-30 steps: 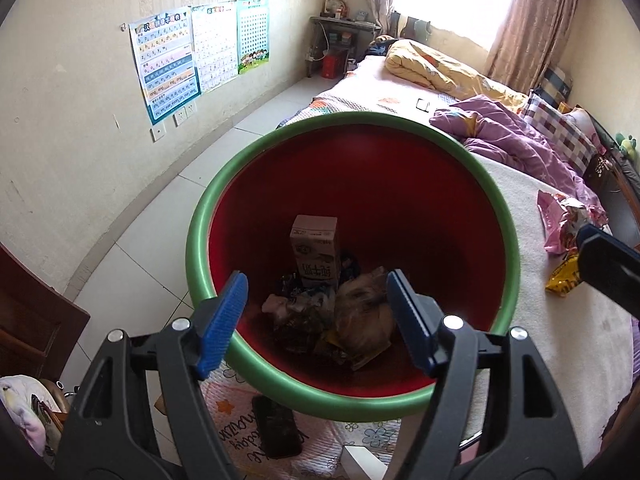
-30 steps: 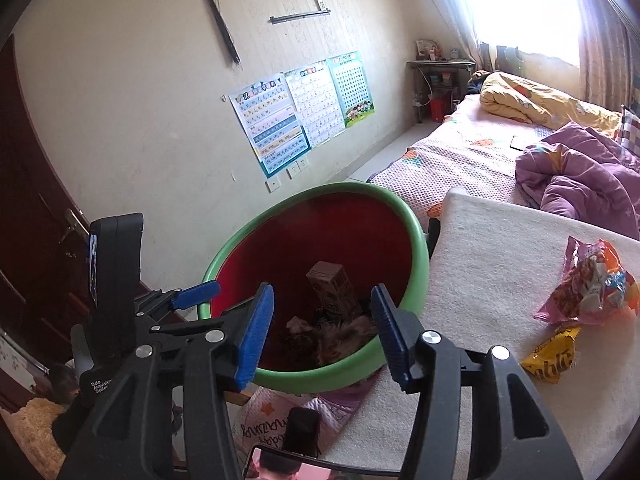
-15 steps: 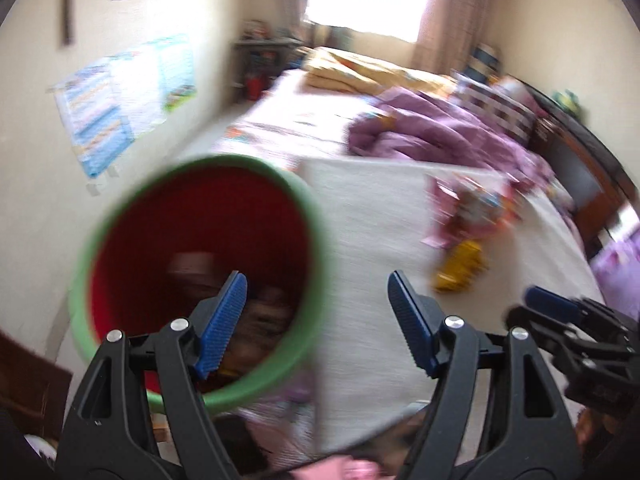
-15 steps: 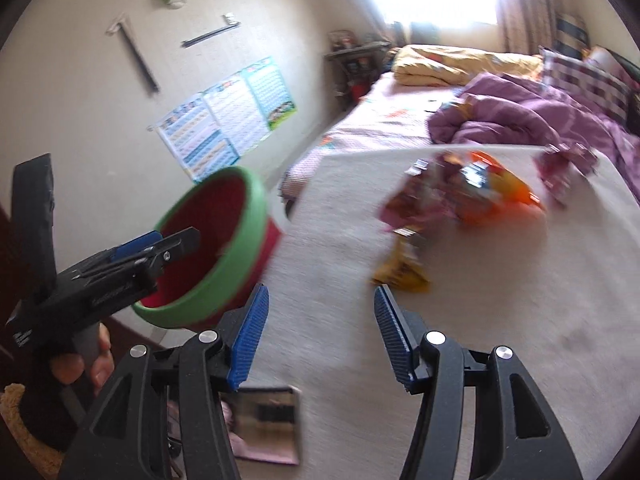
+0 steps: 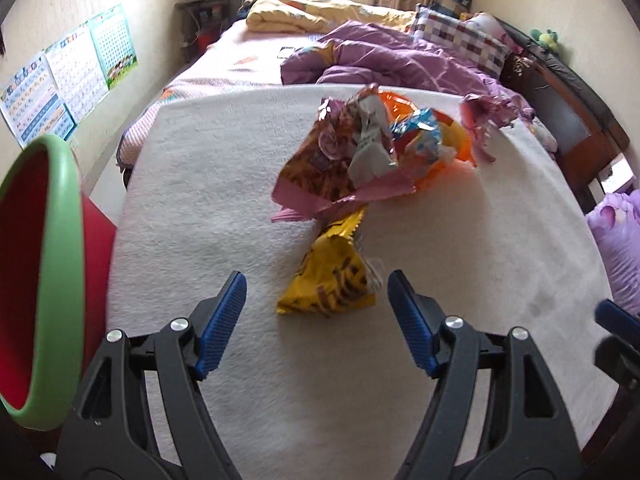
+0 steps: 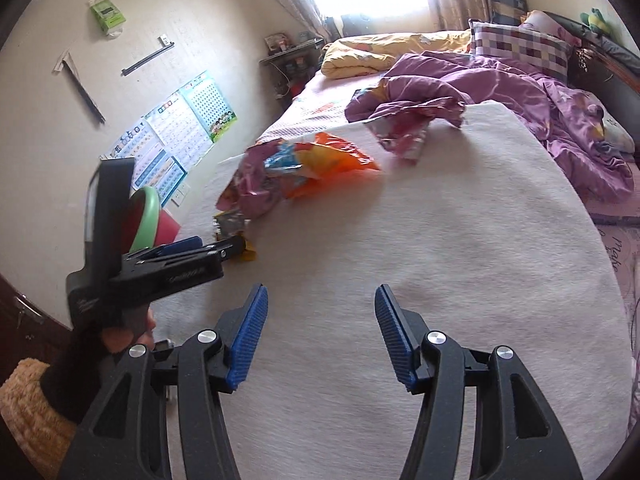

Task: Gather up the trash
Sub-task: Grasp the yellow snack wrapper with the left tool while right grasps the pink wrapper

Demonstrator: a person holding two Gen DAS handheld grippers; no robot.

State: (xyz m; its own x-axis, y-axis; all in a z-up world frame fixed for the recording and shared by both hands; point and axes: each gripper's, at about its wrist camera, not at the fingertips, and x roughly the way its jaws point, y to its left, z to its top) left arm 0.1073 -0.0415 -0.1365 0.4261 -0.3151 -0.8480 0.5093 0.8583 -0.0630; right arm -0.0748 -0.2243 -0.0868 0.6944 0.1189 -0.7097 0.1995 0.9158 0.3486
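A yellow snack wrapper (image 5: 330,280) lies on the white blanket (image 5: 200,184), just ahead of my open, empty left gripper (image 5: 316,292). Behind it sits a pile of pink, orange and blue wrappers (image 5: 360,152), with a pink foil wrapper (image 5: 484,114) further right. The red bin with a green rim (image 5: 60,240) stands at the left edge. In the right wrist view my right gripper (image 6: 320,320) is open and empty above bare blanket (image 6: 440,240). The wrapper pile (image 6: 304,164), a foil wrapper (image 6: 404,132), the bin (image 6: 146,216) and the left gripper (image 6: 192,248) lie beyond it.
A purple duvet (image 5: 400,60), a yellow quilt (image 5: 312,12) and a checked pillow (image 5: 460,36) lie on the bed behind the blanket. Posters (image 5: 68,76) hang on the left wall. A dark wooden headboard (image 5: 568,112) runs along the right.
Both grippers have swung right, away from the bin's opening and over the blanket. The wrappers now lie ahead of them. The bin has shifted to the left edge.
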